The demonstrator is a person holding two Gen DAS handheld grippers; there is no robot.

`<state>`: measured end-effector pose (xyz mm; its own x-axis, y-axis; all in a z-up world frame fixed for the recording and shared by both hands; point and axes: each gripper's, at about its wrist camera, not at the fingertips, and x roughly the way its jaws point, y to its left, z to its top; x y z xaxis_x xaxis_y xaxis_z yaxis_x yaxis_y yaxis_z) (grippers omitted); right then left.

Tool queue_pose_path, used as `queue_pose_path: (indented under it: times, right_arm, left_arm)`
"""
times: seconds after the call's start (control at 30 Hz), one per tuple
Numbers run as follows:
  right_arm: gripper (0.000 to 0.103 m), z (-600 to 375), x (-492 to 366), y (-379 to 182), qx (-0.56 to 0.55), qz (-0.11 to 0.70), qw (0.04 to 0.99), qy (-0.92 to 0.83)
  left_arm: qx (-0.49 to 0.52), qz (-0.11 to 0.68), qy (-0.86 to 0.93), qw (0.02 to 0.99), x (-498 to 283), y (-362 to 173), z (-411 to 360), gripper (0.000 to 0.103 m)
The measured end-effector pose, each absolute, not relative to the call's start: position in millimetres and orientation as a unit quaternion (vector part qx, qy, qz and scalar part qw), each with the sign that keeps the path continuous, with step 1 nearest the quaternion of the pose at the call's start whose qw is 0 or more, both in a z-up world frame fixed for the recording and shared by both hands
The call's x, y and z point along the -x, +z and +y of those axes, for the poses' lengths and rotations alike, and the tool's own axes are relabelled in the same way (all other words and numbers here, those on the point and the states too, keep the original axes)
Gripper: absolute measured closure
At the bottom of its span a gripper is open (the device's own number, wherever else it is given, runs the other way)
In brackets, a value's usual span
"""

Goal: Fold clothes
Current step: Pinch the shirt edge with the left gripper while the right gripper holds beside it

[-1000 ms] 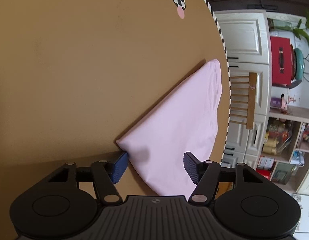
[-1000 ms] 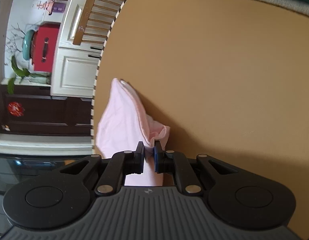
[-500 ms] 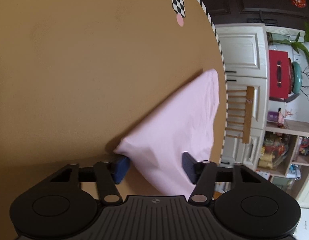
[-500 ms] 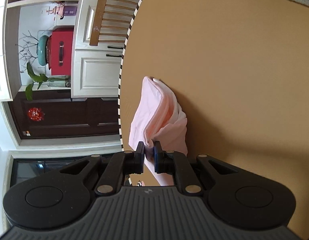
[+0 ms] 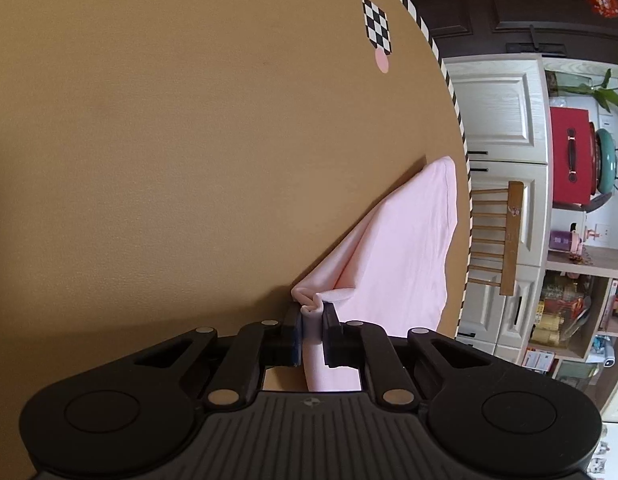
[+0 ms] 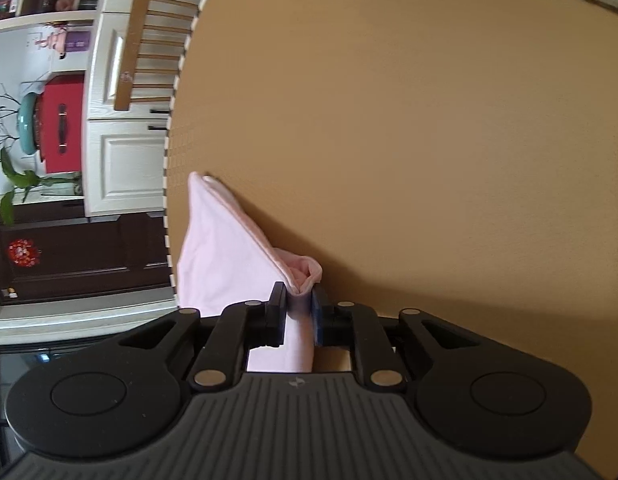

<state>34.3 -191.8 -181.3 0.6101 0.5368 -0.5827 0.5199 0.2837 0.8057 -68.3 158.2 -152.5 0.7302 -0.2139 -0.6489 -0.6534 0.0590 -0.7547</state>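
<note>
Table (image 5: 189, 140): tan, striped rim. Pink cloth (image 5: 409, 248) ahead of both claws, folded, smooth, tapering to far corner near rim. Left claw (image 5: 312, 322) just closed, pinching a bunched corner. Right claw (image 6: 299, 312) just eased slightly, cloth edge between pads, touching.

Your left gripper (image 5: 312, 312) has just been closing and now pinches a bunched corner of the pink garment (image 5: 405, 248), which stretches away over the tan table (image 5: 189, 140) toward its striped edge

Pale pink garment (image 5: 405, 248), folded, bunched corners lifted, near table edge
</note>
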Motion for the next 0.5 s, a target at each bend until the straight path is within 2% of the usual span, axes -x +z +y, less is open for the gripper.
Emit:
queue_pose_path:
  times: [0.03, 0.1, 0.17, 0.2, 0.23, 0.33, 0.37, 0.4, 0.43, 0.47, 0.5]
  right_arm:
    - [0.083, -191.0, -34.3, -183.0, -0.596, 0.443, 0.670, 0.005]
    - [0.072, -189.1, -34.0, -185.2, -0.592, 0.444, 0.673, 0.001]
    - [0.071, -187.4, -35.3, -184.9, -0.587, 0.442, 0.678, 0.005]
    - [0.071, -186.7, -36.5, -184.3, -0.583, 0.442, 0.681, 0.005]
    - [0.071, -186.3, -37.3, -184.5, -0.581, 0.441, 0.684, 0.006]
    - [0.075, -185.1, -39.4, -185.3, -0.576, 0.439, 0.689, 0.010]
    - [0.088, -183.9, -40.0, -184.8, -0.569, 0.439, 0.696, 0.010]
    - [0.095, -183.1, -39.9, -184.1, -0.563, 0.438, 0.701, 0.013]
    - [0.095, -182.9, -38.8, -183.7, -0.565, 0.434, 0.702, 0.017]
    - [0.096, -183.3, -38.2, -182.2, -0.564, 0.432, 0.703, 0.021]
    - [0.097, -183.8, -37.7, -180.4, -0.562, 0.431, 0.706, 0.025]
  left_arm:
    - [0.666, 0.326, 0.168, 0.650, 68.4, -153.1, 158.1, 0.093]
    - [0.667, 0.325, 0.168, 0.649, 67.4, -153.8, 157.8, 0.093]
    - [0.669, 0.324, 0.165, 0.649, 68.7, -154.3, 157.7, 0.091]
    - [0.669, 0.324, 0.165, 0.648, 69.5, -154.1, 157.5, 0.088]
    - [0.670, 0.322, 0.165, 0.648, 69.9, -153.9, 157.2, 0.077]
    - [0.671, 0.315, 0.162, 0.651, 68.3, -151.7, 155.8, 0.064]
    - [0.665, 0.316, 0.159, 0.657, 67.0, -150.1, 155.2, 0.065]
    - [0.657, 0.316, 0.156, 0.667, 65.5, -148.2, 154.5, 0.068]
    - [0.651, 0.316, 0.153, 0.673, 64.9, -146.7, 154.2, 0.085]
    - [0.647, 0.319, 0.151, 0.675, 65.0, -145.9, 154.6, 0.096]
    - [0.643, 0.323, 0.149, 0.678, 65.2, -145.1, 155.0, 0.096]
